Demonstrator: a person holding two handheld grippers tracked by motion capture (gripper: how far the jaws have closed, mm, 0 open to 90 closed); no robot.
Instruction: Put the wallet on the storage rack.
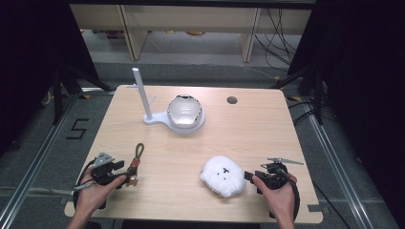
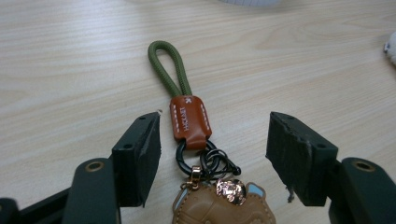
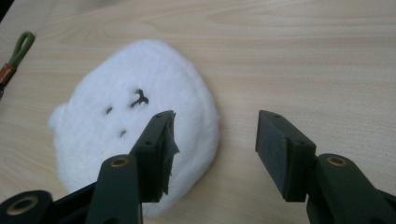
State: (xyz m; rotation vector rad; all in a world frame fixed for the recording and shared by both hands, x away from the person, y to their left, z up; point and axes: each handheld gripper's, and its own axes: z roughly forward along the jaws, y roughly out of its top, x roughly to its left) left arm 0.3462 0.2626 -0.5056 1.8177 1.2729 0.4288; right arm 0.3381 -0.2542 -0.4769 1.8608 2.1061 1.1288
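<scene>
Wooden tabletop (image 1: pixel 200 143), seen from above, with a white stand (image 1: pixel 145 102) toward its far side as the landmark. Just right of the stand, touching its base: a glossy silver-white shell-shaped case (image 1: pixel 184 110) on a round white dish. Right of that, a small dark hole (image 1: pixel 232 100) in the board.

Well nearer than the stand, on the left: a keychain (image 1: pixel 136 164) lying flat, green cord loop (image 2: pixel 170 65) pointing toward the stand, brown leather tab (image 2: pixel 189 122) below it, then black rings (image 2: pixel 205 161) and a tan leather charm (image 2: pixel 222 207). Left gripper (image 2: pixel 212 149) wide open, held level just above the board, jaws standing either side of the rings and tab, clear of both. In the high view, left gripper (image 1: pixel 125 177) at the keychain's near end.

Nearer than the stand and well to its right: a white fluffy plush (image 1: pixel 222 176) with small black face marks, lying flat. Right gripper (image 3: pixel 215 144) open too, nothing pinched; one jaw over the plush's edge, the other over bare wood beside it. From above, right gripper (image 1: pixel 249 176) just at the plush's right side.
</scene>
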